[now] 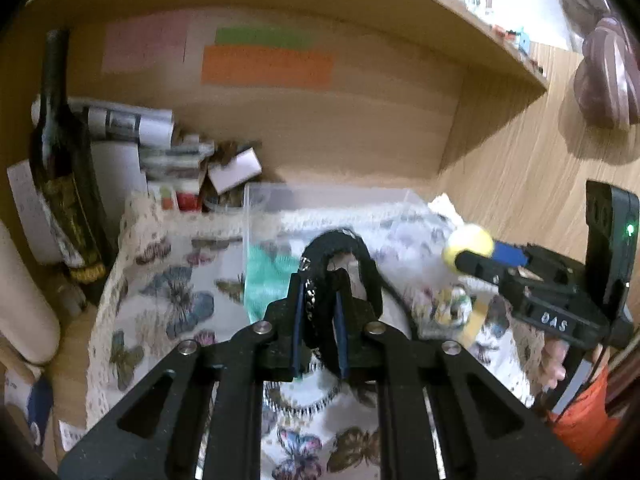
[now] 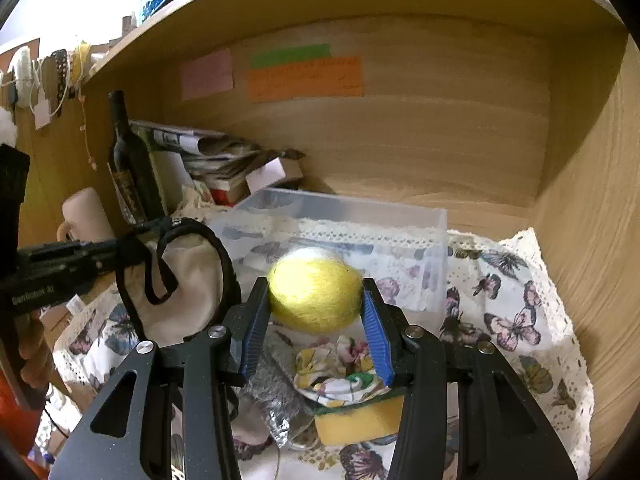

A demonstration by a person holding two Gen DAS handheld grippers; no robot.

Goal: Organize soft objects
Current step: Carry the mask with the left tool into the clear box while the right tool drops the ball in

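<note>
My left gripper [image 1: 318,292] is shut on a black strap with a chain [image 1: 344,248] and holds it above the butterfly cloth, in front of the clear plastic box [image 1: 320,196]. The strap also shows in the right wrist view [image 2: 188,264], hanging from the left gripper [image 2: 132,250]. My right gripper [image 2: 316,292] is shut on a yellow felt ball [image 2: 314,294], held in front of the clear box [image 2: 348,216]. The ball also shows in the left wrist view [image 1: 468,246]. A teal cloth [image 1: 268,276] lies in the box.
A yellow sponge [image 2: 356,420], a floral rag [image 2: 340,368] and a silvery scrubber [image 2: 276,392] lie on the butterfly cloth [image 2: 512,320]. A dark wine bottle [image 1: 64,160], stacked papers [image 1: 152,136] and a small white box [image 1: 236,170] stand at the back left of the wooden shelf.
</note>
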